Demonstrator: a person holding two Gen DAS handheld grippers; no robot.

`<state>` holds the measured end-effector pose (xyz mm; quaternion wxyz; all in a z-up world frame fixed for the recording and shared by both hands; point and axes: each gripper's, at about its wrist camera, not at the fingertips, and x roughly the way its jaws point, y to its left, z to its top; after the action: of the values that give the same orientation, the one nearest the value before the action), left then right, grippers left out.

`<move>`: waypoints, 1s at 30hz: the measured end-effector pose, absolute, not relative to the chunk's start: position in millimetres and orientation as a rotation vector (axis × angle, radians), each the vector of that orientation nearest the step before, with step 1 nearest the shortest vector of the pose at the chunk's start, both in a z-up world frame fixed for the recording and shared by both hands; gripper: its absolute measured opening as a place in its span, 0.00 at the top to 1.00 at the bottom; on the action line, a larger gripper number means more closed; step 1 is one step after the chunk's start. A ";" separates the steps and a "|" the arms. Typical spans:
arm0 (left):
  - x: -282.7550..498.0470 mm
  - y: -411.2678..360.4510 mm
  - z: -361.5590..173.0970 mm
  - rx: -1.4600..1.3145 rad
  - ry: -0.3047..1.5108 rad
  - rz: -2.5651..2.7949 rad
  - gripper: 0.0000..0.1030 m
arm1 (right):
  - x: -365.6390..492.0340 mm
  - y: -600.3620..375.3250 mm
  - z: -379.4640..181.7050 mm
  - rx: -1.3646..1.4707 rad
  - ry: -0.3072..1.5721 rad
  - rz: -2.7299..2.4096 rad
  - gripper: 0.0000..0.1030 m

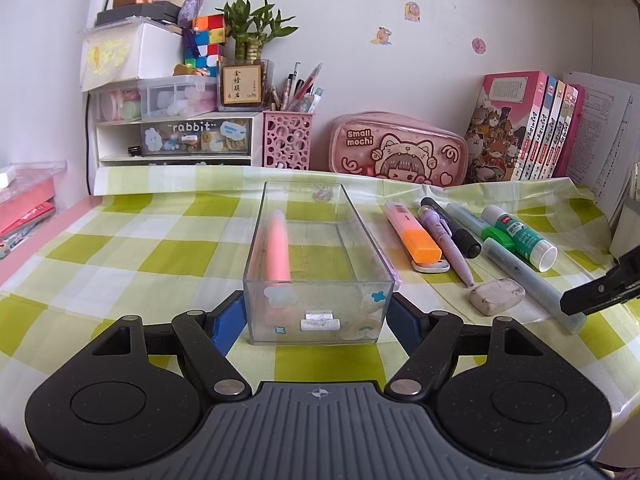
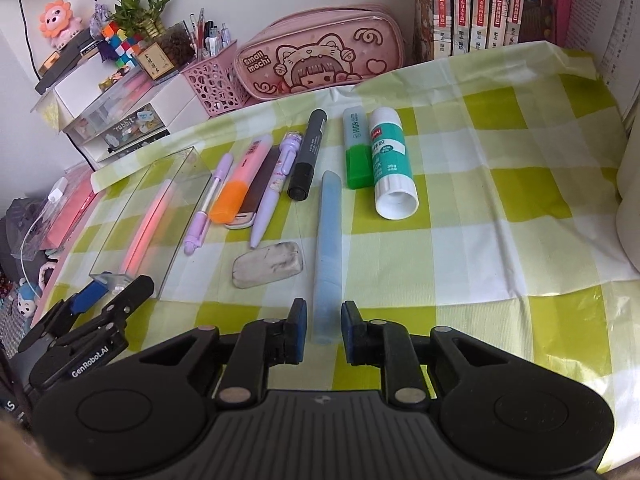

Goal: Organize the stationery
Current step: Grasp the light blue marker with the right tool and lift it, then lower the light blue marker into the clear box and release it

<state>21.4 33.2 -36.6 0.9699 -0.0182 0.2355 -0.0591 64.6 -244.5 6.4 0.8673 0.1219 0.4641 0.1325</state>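
A clear plastic box stands on the checked cloth with a pink pen lying inside along its left wall. My left gripper is shut on the box, its blue pads pressed on both side walls at the near end. To the right lie an orange highlighter, a purple pen, a black marker, a green highlighter, a glue stick and a grey eraser. A pale blue pen lies on the cloth, its near end between the pads of my right gripper, with small gaps on both sides.
A pink pencil case, a pink pen holder and a small drawer unit line the back wall. Books stand at the back right. The desk's left edge holds pink boxes.
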 end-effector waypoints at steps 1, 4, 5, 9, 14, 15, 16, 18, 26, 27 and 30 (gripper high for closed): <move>21.4 33.6 -37.0 -0.039 0.472 -0.120 0.28 | 68.5 -243.8 7.4 0.255 0.968 0.267 0.81; 20.8 35.1 -39.6 -0.049 0.456 -0.123 0.28 | 82.5 -242.3 7.5 0.279 0.968 0.251 0.81; 21.0 35.4 -40.2 -0.050 0.451 -0.123 0.28 | 87.4 -242.1 6.4 0.294 0.972 0.249 0.81; 22.1 36.8 -41.7 -0.059 0.442 -0.129 0.28 | 106.8 -236.2 -0.5 0.297 0.994 0.215 0.81; 23.6 38.9 -43.8 -0.070 0.433 -0.134 0.28 | 114.6 -228.2 -1.7 0.259 0.978 0.202 0.85; 23.1 39.0 -44.2 -0.069 0.431 -0.134 0.28 | 115.5 -226.0 -1.5 0.240 0.974 0.201 0.85; 22.9 38.9 -44.4 -0.069 0.429 -0.135 0.28 | 115.5 -224.3 -1.1 0.227 0.972 0.201 0.85; 22.7 38.8 -44.6 -0.069 0.429 -0.135 0.28 | 114.5 -222.4 1.6 0.206 0.966 0.193 0.85; 22.5 38.7 -44.8 -0.072 0.430 -0.134 0.28 | 104.4 -217.4 35.0 0.272 0.892 0.268 0.85; 22.4 38.7 -44.9 -0.073 0.430 -0.134 0.28 | 103.5 -214.9 40.3 0.293 0.883 0.292 0.85; 22.3 38.8 -44.9 -0.072 0.430 -0.135 0.28 | 104.2 -201.6 51.5 0.336 0.872 0.351 0.85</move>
<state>22.3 38.8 -44.9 0.9741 -0.0355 0.2132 -0.0669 104.2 -201.6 51.5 0.8781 0.1612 0.4179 0.1681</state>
